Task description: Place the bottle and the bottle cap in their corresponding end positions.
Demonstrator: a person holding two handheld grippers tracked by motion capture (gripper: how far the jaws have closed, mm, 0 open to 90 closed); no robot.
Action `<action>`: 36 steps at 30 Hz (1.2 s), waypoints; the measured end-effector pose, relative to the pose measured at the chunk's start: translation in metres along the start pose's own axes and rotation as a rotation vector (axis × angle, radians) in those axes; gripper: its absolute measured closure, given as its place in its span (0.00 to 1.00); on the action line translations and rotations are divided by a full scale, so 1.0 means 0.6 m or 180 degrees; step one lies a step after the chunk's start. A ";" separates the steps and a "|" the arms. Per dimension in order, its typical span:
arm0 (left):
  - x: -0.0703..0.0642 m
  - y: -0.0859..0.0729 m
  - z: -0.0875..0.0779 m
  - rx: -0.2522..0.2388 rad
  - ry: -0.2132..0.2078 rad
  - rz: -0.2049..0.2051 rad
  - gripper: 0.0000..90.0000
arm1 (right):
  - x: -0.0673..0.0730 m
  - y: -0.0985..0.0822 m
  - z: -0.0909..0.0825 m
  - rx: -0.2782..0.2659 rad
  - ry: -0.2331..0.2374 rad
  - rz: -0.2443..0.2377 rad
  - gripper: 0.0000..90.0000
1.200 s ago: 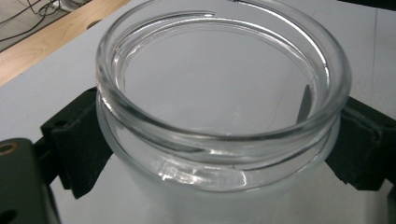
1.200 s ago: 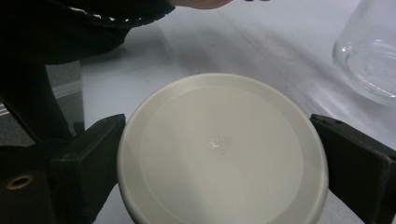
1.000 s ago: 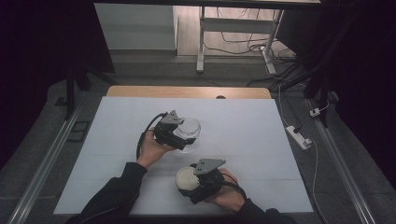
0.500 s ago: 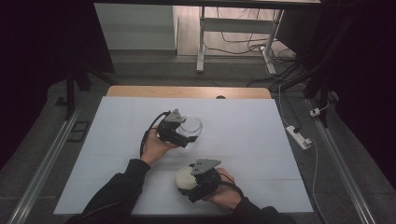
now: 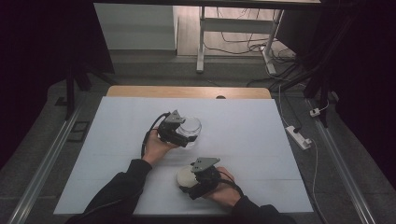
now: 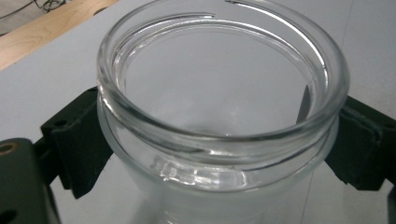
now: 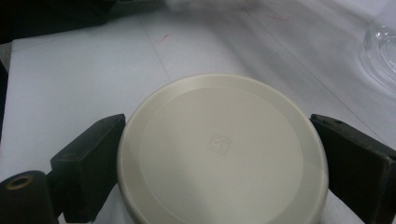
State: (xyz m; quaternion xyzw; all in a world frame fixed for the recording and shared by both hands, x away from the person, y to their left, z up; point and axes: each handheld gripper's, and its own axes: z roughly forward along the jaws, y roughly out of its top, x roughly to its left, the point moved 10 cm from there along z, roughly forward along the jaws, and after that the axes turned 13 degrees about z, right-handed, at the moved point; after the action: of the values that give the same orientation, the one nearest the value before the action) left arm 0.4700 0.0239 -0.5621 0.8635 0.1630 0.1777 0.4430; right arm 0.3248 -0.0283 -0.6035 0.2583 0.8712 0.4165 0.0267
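Observation:
A clear glass jar (image 5: pixel 191 126) with no lid is near the middle of the white table, tilted with its mouth toward the left gripper's camera. My left gripper (image 5: pixel 181 132) is shut on it. In the left gripper view both black pads (image 6: pixel 77 149) press the jar (image 6: pixel 224 84) just below its rim. A round cream lid (image 5: pixel 185 176) is held nearer the front edge, with my right gripper (image 5: pixel 196 181) shut on it. In the right gripper view the lid (image 7: pixel 219 149) sits between the two pads (image 7: pixel 88 168), and the jar's edge (image 7: pixel 383 56) shows at upper right.
The white table sheet (image 5: pixel 257 135) spreads wide around both hands, with a wooden strip (image 5: pixel 187 92) along its far edge. A power strip (image 5: pixel 299 136) lies on the floor to the right. Metal rails (image 5: pixel 46 158) run along both sides.
My left gripper has shifted a little to the right with the jar. The right gripper and lid have hardly moved.

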 end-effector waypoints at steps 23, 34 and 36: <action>-0.007 -0.019 0.006 0.0264 0.0114 0.0062 0.04 | -0.007 -0.011 0.003 0.0215 -0.0050 0.0081 0.06; -0.009 -0.028 -0.006 0.0251 -0.0083 -0.0263 0.00 | -0.001 0.000 -0.009 0.0093 -0.0011 0.0081 0.03; -0.009 -0.032 -0.009 0.0268 -0.0077 -0.0294 0.00 | 0.000 0.002 -0.011 0.0074 -0.0010 0.0077 0.03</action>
State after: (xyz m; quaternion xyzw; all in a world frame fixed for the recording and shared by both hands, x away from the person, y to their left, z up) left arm 0.4606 0.0361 -0.5759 0.8750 0.2048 0.1397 0.4160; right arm 0.3232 -0.0326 -0.5982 0.2697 0.8728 0.4062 0.0199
